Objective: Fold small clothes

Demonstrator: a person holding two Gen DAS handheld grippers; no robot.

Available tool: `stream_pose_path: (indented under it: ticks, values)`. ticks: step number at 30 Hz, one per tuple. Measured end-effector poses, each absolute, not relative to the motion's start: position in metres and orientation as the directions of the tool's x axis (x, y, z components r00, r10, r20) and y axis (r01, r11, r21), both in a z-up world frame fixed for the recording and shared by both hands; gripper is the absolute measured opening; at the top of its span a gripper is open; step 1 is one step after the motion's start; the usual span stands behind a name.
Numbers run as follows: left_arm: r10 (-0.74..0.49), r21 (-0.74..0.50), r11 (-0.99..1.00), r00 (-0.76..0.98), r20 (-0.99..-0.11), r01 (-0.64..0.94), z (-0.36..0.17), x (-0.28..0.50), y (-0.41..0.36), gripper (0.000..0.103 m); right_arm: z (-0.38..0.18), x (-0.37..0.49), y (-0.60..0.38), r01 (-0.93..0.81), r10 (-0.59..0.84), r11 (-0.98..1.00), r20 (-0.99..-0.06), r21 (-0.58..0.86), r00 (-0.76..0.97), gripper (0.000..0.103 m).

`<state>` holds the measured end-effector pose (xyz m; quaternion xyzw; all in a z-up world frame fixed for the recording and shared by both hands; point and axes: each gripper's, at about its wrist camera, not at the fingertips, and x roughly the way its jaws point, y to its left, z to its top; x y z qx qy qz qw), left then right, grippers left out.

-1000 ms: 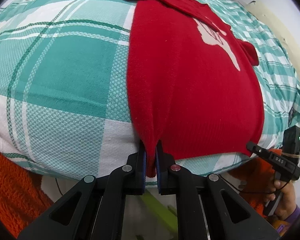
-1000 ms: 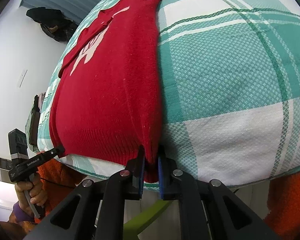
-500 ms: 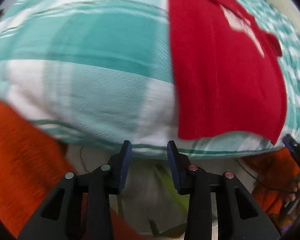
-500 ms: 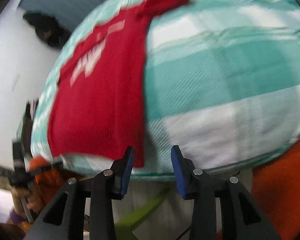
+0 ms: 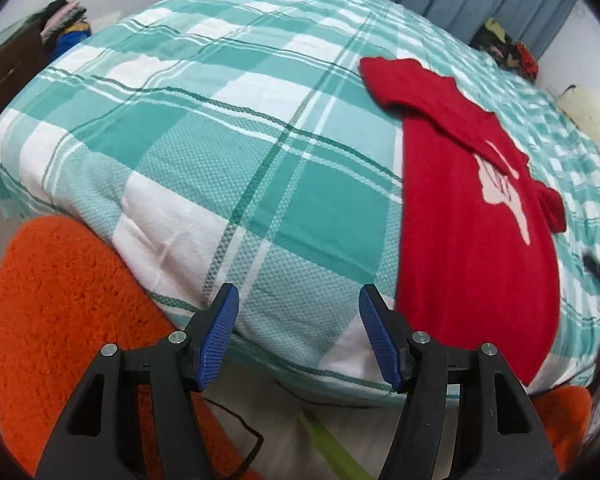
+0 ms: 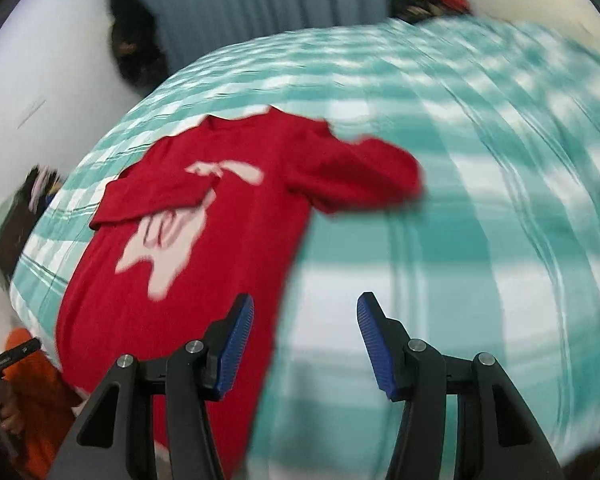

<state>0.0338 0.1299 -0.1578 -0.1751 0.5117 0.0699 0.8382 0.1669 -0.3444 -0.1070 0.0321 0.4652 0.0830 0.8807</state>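
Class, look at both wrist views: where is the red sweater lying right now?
The red sweater lies flat on the checked bedspread, reaching its near edge: right of frame in the left wrist view, left in the right wrist view.

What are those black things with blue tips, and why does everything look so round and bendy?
They are tongs that a person holds, one in each hand, each with a small camera that bends the view. One picture looks along the left tongs, the other along the right tongs. A red sweater with a pale picture on it lies flat on a bed with a green checked cover. Both tongs have just been opening, and nothing is between their tips now. The right picture is blurry.
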Motion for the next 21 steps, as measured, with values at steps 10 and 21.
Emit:
stream_pose_path:
  ticks: [10,21]
  values:
    - [-0.050,-0.190,0.932,0.410,-0.911,-0.309,-0.168,0.045,0.125,0.065,-0.175,0.320,-0.284,-0.242,-0.049,0.946,-0.833,-0.215,0.550,0.008]
    - [-0.076,-0.200,0.934,0.381,-0.921,-0.297,-0.177,0.051,0.120,0.065,-0.117,0.172,-0.554,0.318,-0.048,0.927,-0.778,0.200,0.627,0.010]
